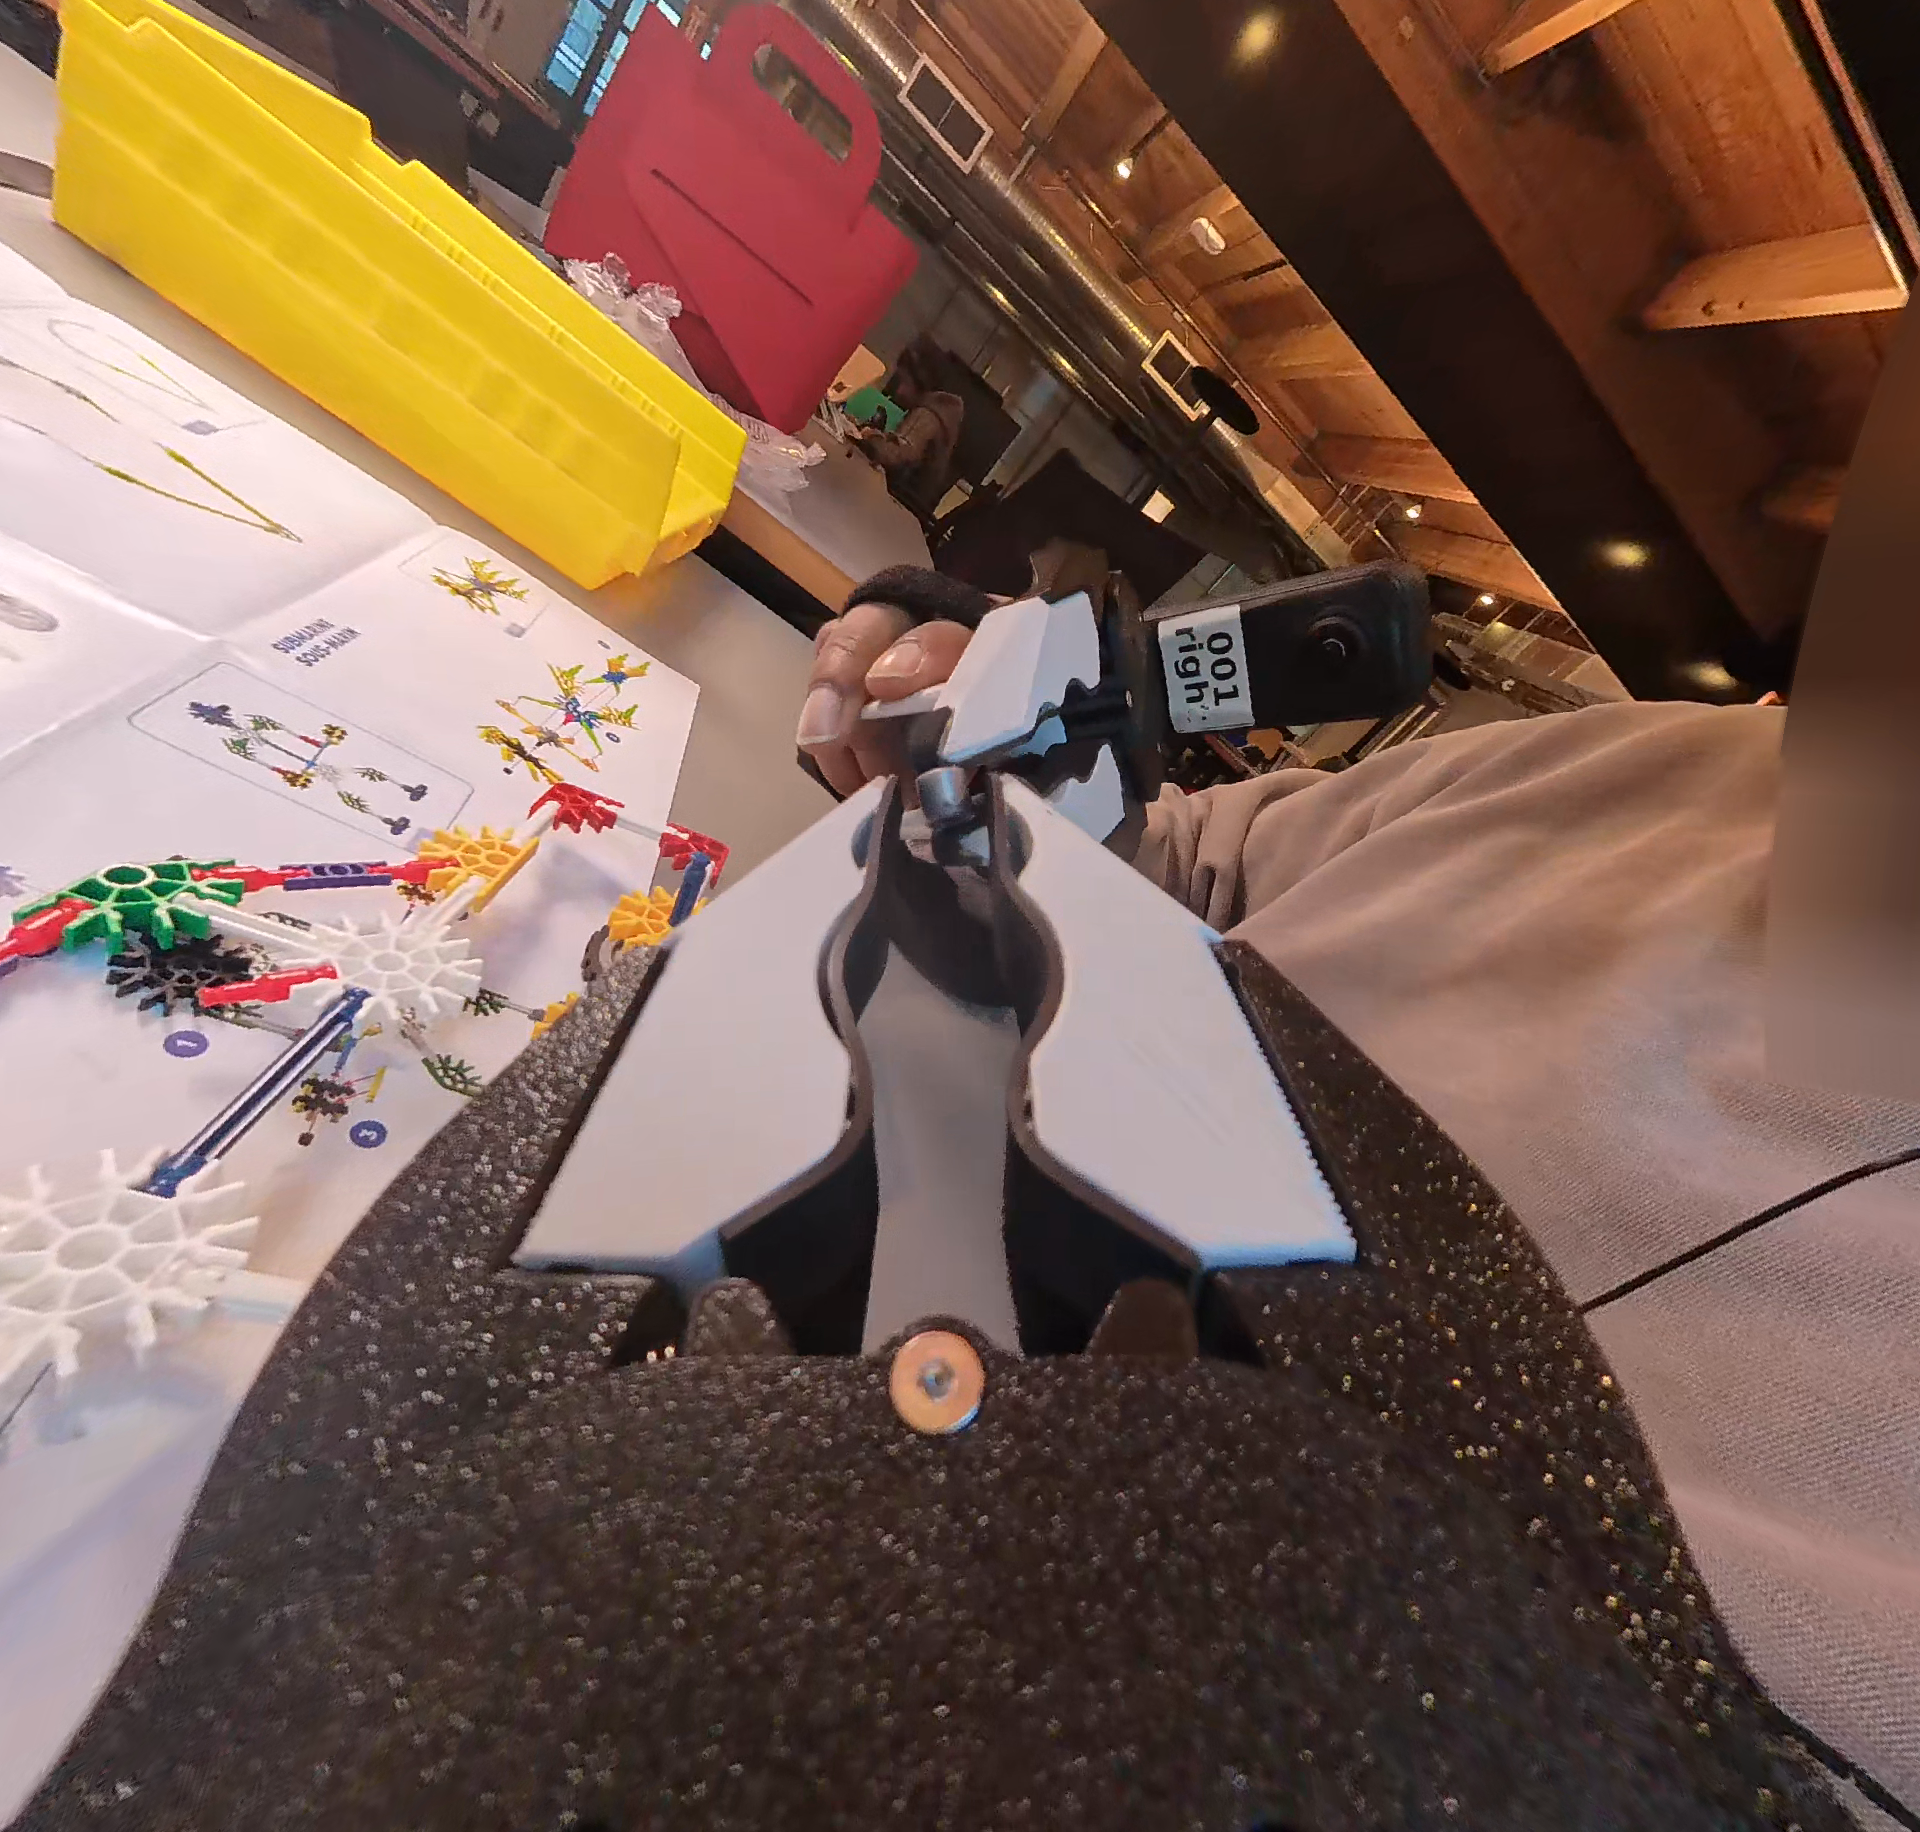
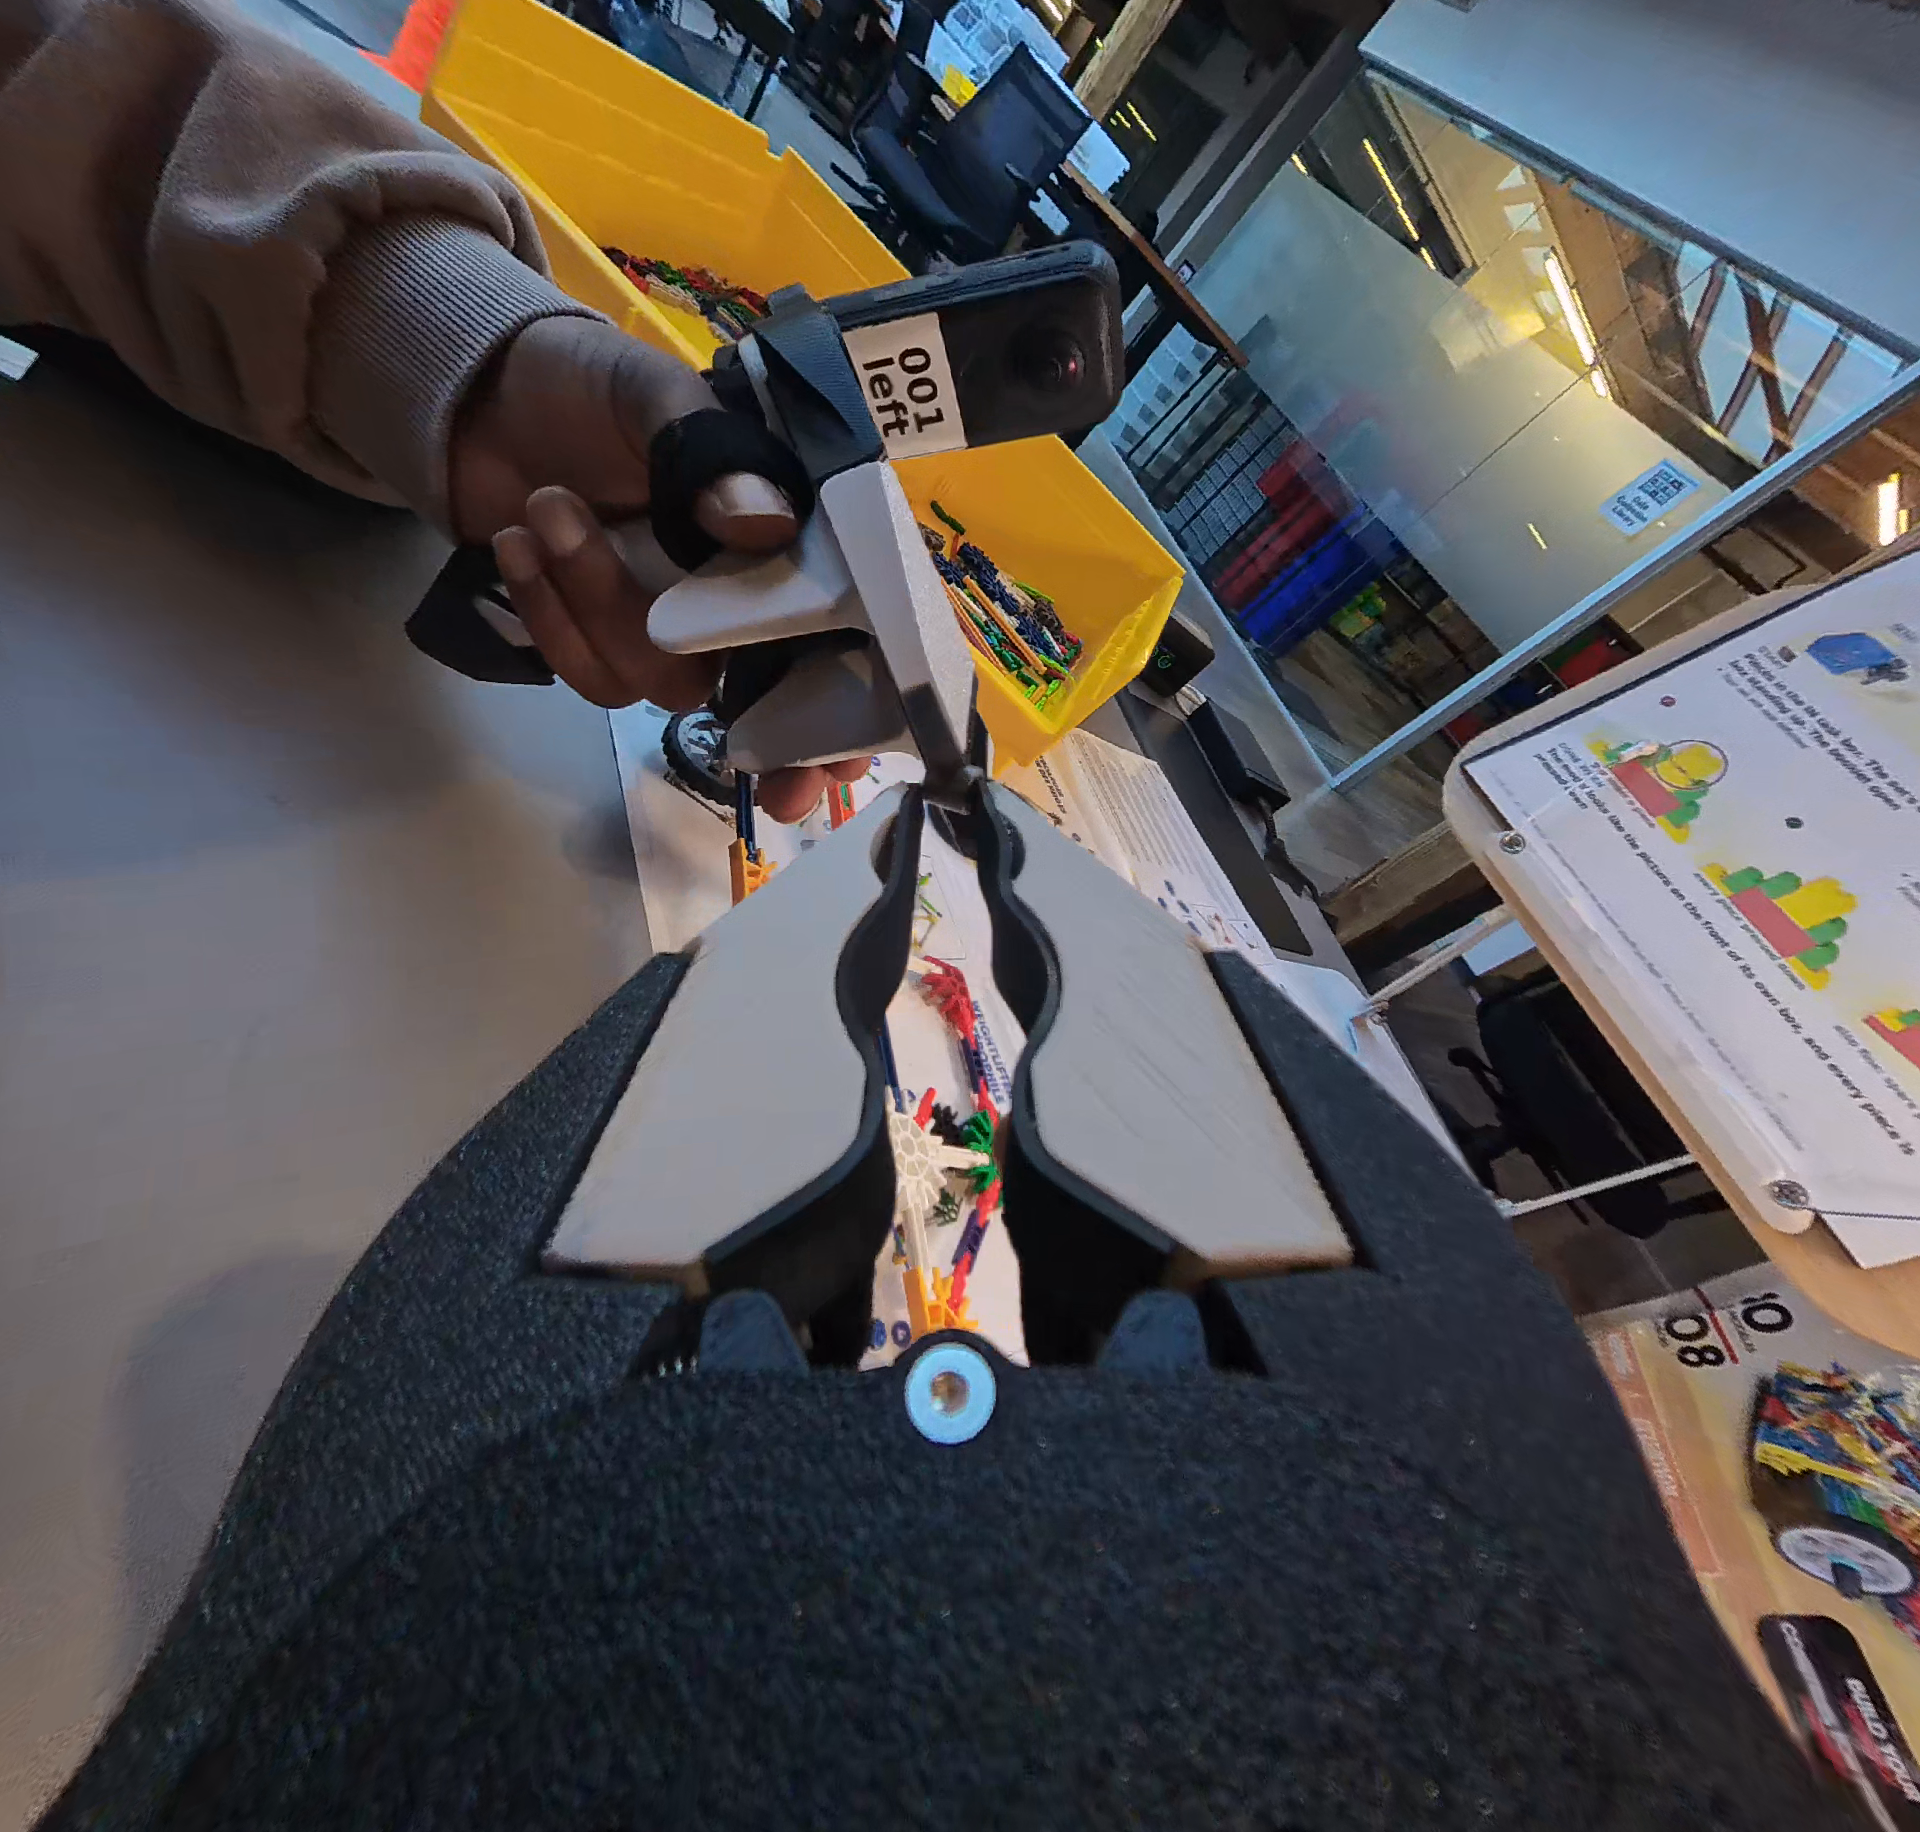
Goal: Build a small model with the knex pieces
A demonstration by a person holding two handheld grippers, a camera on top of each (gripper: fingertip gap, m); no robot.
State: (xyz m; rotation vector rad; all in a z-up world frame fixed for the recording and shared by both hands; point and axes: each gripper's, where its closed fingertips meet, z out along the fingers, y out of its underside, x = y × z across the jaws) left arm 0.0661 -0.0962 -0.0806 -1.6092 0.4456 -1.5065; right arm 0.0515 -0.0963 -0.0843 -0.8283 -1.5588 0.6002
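Observation:
My left gripper (image 1: 940, 795) is shut at its tips on a small grey round piece (image 1: 943, 808), held in the air above the table edge. My right gripper (image 1: 920, 738) meets it tip to tip from the far side, with a hand around it. In the right wrist view my right gripper (image 2: 951, 808) is pinched nearly shut on the same small dark piece (image 2: 951, 780), and the left gripper (image 2: 935, 733) comes down onto it from above. A colourful rod-and-connector model (image 1: 312, 941) lies on an instruction sheet (image 1: 343, 639) below; it also shows between my right fingers (image 2: 940, 1148).
A yellow bin (image 1: 364, 307) stands behind the sheet and holds several loose rods (image 2: 997, 608). A red cardboard carrier (image 1: 727, 203) stands behind it. A white snowflake connector (image 1: 104, 1252) lies near. A board with brick pictures (image 2: 1714, 899) and a toy box (image 2: 1818, 1470) are at the right. My left and right fingertips are right by each other.

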